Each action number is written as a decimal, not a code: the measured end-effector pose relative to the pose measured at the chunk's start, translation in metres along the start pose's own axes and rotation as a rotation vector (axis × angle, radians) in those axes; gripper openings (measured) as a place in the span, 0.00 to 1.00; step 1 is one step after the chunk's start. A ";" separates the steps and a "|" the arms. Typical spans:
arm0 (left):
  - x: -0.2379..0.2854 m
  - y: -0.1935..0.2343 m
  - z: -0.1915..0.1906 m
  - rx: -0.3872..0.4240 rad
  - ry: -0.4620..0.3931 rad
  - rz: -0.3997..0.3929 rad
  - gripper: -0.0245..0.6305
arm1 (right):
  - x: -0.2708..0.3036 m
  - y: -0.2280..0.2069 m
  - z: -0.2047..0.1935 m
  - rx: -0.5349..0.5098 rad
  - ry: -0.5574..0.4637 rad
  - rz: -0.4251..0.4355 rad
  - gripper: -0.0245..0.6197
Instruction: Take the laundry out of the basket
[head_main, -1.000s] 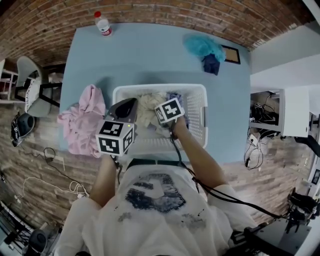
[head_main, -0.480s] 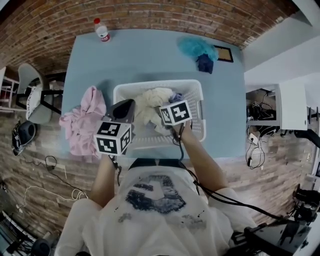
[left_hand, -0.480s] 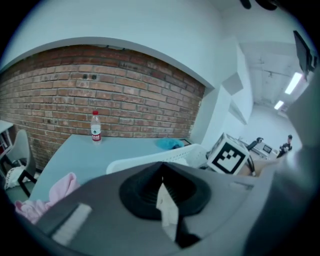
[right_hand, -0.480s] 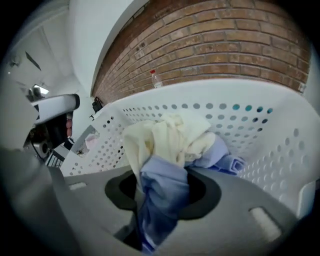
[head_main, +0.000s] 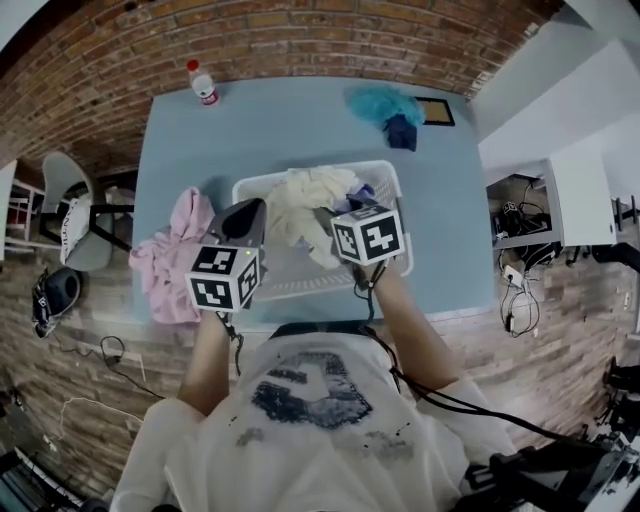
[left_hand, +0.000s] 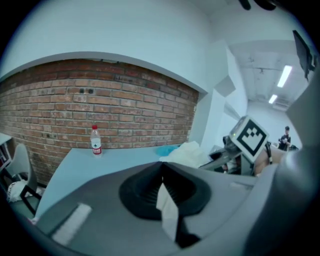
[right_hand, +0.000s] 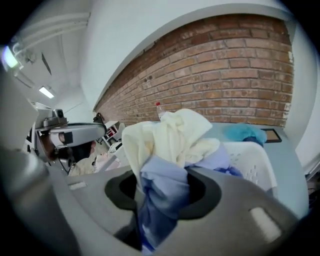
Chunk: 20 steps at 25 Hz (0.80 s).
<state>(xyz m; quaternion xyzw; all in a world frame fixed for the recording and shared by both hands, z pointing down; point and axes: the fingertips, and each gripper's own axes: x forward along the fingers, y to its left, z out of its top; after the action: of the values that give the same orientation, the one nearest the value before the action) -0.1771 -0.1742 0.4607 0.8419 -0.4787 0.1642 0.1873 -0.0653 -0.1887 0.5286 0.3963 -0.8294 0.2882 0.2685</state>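
A white laundry basket (head_main: 398, 205) stands on the blue table in front of me. My right gripper (head_main: 347, 208) is raised over it, shut on a bunch of laundry. In the right gripper view a pale blue cloth (right_hand: 162, 192) fills the gap between the jaws of the right gripper (right_hand: 161, 186). A cream garment (right_hand: 167, 135) rises above that cloth, and the basket (right_hand: 255, 160) lies behind. The cream garment (head_main: 303, 203) hangs partly out of the basket. My left gripper (head_main: 247, 208) hovers at the basket's left end. Its jaws (left_hand: 161, 174) are shut, with nothing between them.
A pink garment (head_main: 172, 258) lies heaped on the table, left of the basket. At the far edge stand a water bottle (head_main: 203, 80), a teal fluffy item (head_main: 383, 100) with a dark blue cloth (head_main: 402, 131), and a small frame (head_main: 438, 110). A chair (head_main: 68, 212) stands left of the table.
My right gripper has lifted up and toward me, pulling the cream and blue laundry up out of the basket. The left gripper has barely moved.
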 end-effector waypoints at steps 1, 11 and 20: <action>-0.003 0.000 0.004 0.008 -0.012 0.002 0.02 | -0.007 0.003 0.007 -0.008 -0.028 -0.004 0.29; -0.033 -0.003 0.046 0.092 -0.127 0.057 0.02 | -0.081 0.022 0.065 -0.053 -0.282 -0.022 0.29; -0.068 -0.026 0.082 0.142 -0.237 0.084 0.02 | -0.156 0.037 0.093 -0.077 -0.453 -0.033 0.29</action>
<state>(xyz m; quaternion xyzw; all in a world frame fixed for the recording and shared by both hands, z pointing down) -0.1797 -0.1502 0.3541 0.8457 -0.5196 0.1049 0.0625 -0.0312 -0.1548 0.3498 0.4540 -0.8722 0.1555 0.0948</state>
